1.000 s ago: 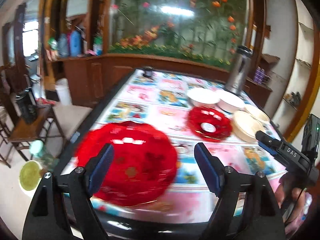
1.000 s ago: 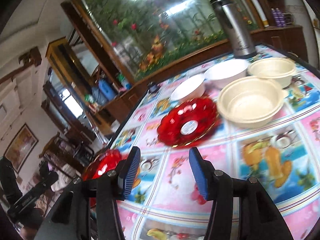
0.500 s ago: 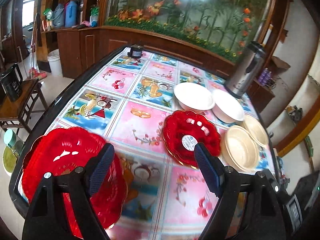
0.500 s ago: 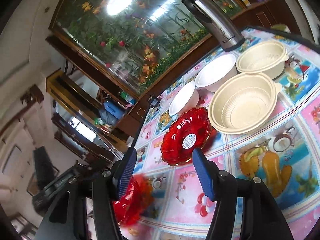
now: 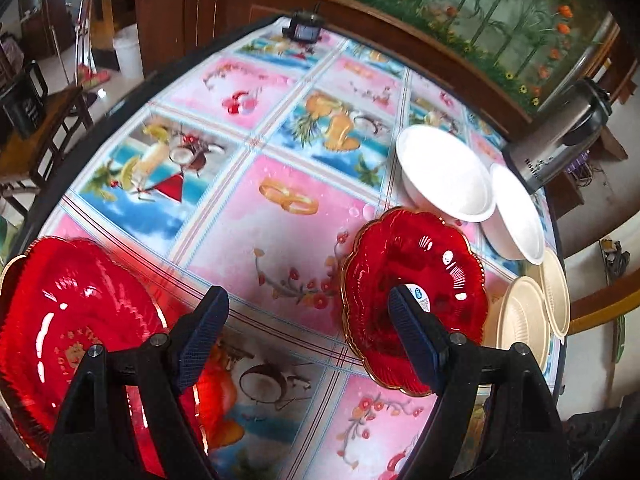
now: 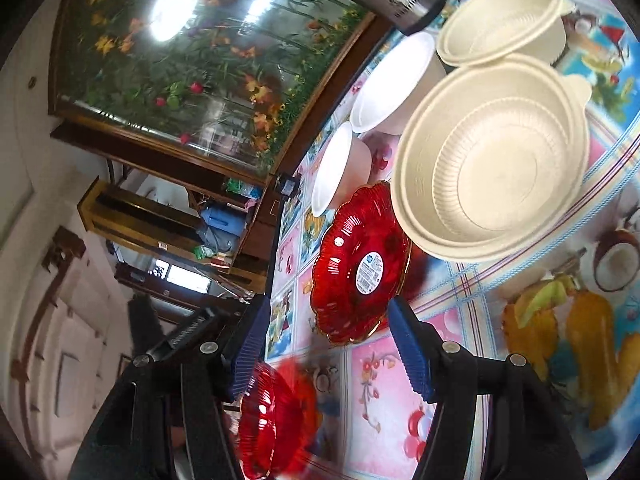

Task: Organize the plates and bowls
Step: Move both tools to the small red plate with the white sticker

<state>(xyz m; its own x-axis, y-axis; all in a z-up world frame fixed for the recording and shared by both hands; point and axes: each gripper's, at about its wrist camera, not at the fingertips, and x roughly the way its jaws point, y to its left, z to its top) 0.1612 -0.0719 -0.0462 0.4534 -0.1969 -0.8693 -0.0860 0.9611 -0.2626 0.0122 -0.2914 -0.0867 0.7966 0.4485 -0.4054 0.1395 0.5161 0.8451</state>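
Note:
A red scalloped plate with a white sticker (image 5: 412, 284) (image 6: 360, 264) lies mid-table. A second red plate (image 5: 76, 332) (image 6: 272, 420) lies at the near left edge. Two white bowls (image 5: 444, 172) (image 6: 392, 80) and two cream ribbed bowls (image 5: 524, 320) (image 6: 492, 160) sit to the right of the stickered plate. My left gripper (image 5: 308, 332) is open and empty above the cloth between the two red plates. My right gripper (image 6: 328, 352) is open and empty, tilted, hovering near the stickered plate.
The table (image 5: 280, 220) has a colourful fruit-print cloth. A steel thermos (image 5: 560, 136) stands at the far right edge. A small dark object (image 5: 304, 30) sits at the far end. A wooden cabinet with a flower panel (image 6: 200, 60) runs behind.
My left gripper has risen and swung right, so both red plates now flank it. My right gripper has tilted further and moved closer to the bowls.

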